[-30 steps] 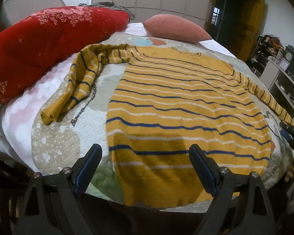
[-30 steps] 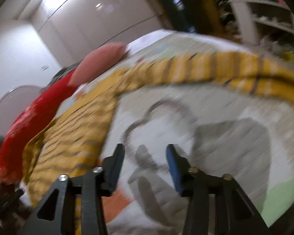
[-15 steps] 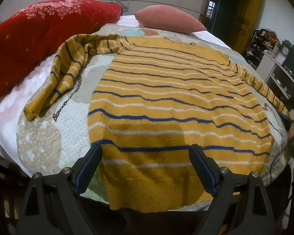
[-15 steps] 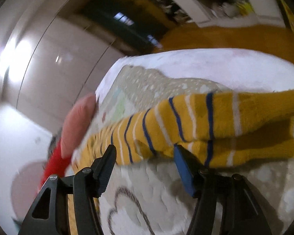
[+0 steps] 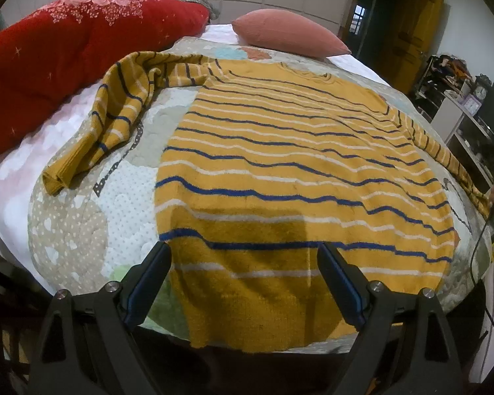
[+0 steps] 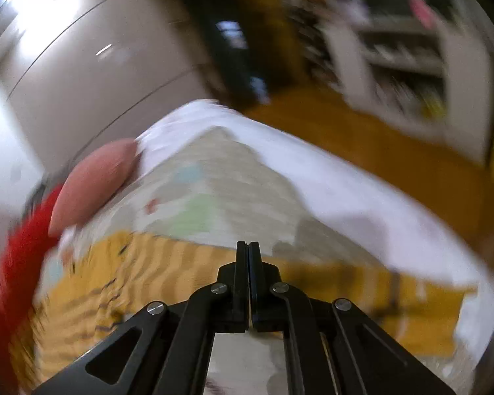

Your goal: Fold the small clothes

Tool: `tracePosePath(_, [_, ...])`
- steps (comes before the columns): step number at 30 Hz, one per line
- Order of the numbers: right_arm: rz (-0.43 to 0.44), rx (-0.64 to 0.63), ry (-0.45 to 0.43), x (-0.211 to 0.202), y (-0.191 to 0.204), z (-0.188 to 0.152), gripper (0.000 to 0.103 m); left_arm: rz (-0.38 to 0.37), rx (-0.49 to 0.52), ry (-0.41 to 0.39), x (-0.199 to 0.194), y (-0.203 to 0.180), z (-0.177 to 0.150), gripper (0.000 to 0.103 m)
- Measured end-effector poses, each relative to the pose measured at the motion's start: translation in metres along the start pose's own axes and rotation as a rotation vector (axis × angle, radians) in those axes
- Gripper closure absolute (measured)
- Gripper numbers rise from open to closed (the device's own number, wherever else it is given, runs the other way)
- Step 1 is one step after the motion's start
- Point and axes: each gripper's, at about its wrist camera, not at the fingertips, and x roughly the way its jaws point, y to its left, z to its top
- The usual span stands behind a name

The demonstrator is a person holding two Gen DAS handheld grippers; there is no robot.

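A yellow sweater (image 5: 280,164) with blue and white stripes lies spread flat on the bed's quilt (image 5: 75,230). Its left sleeve (image 5: 115,121) is bent back toward the near side. The right sleeve (image 5: 444,154) runs to the bed's right edge, where part of a hand (image 5: 493,193) shows beside the cuff. My left gripper (image 5: 242,250) hangs open and wide over the sweater's hem, apart from it. In the blurred right wrist view my right gripper (image 6: 248,250) is shut, with no cloth showing between its fingers. The sweater (image 6: 131,279) and its sleeve (image 6: 411,302) lie below and behind it.
A red duvet (image 5: 66,49) is heaped along the bed's left side, and a pink pillow (image 5: 286,36) sits at the head. Shelves with clutter (image 5: 461,115) and a dark doorway (image 5: 372,26) stand to the right of the bed. Wardrobe doors line the far wall.
My right gripper, open around the striped sleeve half a second ago, has shut and swung up and away from it. The left gripper stays open over the hem.
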Motion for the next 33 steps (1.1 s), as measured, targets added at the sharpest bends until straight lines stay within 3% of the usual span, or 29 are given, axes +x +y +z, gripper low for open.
tracePosePath(2, [0.051,-0.216,-0.005,-0.002,0.064,-0.002,0.102,-0.006,0.002,0.005,0.001,-0.002,-0.001,0.014])
tracePosePath(3, [0.11,-0.366,0.01,-0.005,0.108,-0.014,0.102,-0.007,0.005,0.007,0.001,-0.004,-0.002,0.014])
tracePosePath(6, [0.279,-0.664,0.078,-0.012,0.192,-0.068,0.101,-0.009,0.015,0.011,0.001,-0.007,-0.003,0.014])
tracePosePath(8, [0.419,-0.776,0.151,-0.021,0.231,-0.115,0.101,-0.017,0.008,0.001,-0.004,-0.005,-0.004,0.014])
tracePosePath(9, [0.44,-0.786,0.169,-0.024,0.238,-0.13,0.101,-0.023,0.005,-0.008,-0.007,-0.003,-0.003,0.014])
tracePosePath(11, [0.472,-0.71,0.204,-0.024,0.234,-0.144,0.096,-0.014,0.006,-0.026,-0.013,0.002,-0.005,0.014])
tracePosePath(13, [0.46,-0.497,0.241,-0.014,0.201,-0.136,0.086,0.005,0.002,-0.029,-0.014,0.012,-0.007,0.014])
tracePosePath(17, [0.272,0.002,0.198,0.004,0.082,-0.103,0.058,0.016,-0.048,0.006,-0.006,0.034,-0.012,0.014])
tracePosePath(21, [0.147,0.439,0.127,0.004,-0.034,-0.085,0.045,0.008,-0.096,0.033,0.002,0.041,-0.015,0.014])
tracePosePath(24, [0.107,0.619,0.107,0.003,-0.079,-0.086,0.042,-0.011,-0.085,0.043,0.005,0.032,-0.015,0.014])
tracePosePath(28, [0.182,0.777,0.09,0.018,-0.1,-0.088,0.042,-0.018,-0.016,0.04,0.004,0.009,-0.01,0.014])
tracePosePath(31, [0.164,0.837,0.083,0.032,-0.109,-0.077,0.042,-0.021,0.007,0.026,0.001,-0.001,-0.007,0.014])
tracePosePath(33, [0.131,0.834,0.083,0.038,-0.112,-0.068,0.049,-0.022,0.013,0.021,0.0,-0.004,-0.007,0.014])
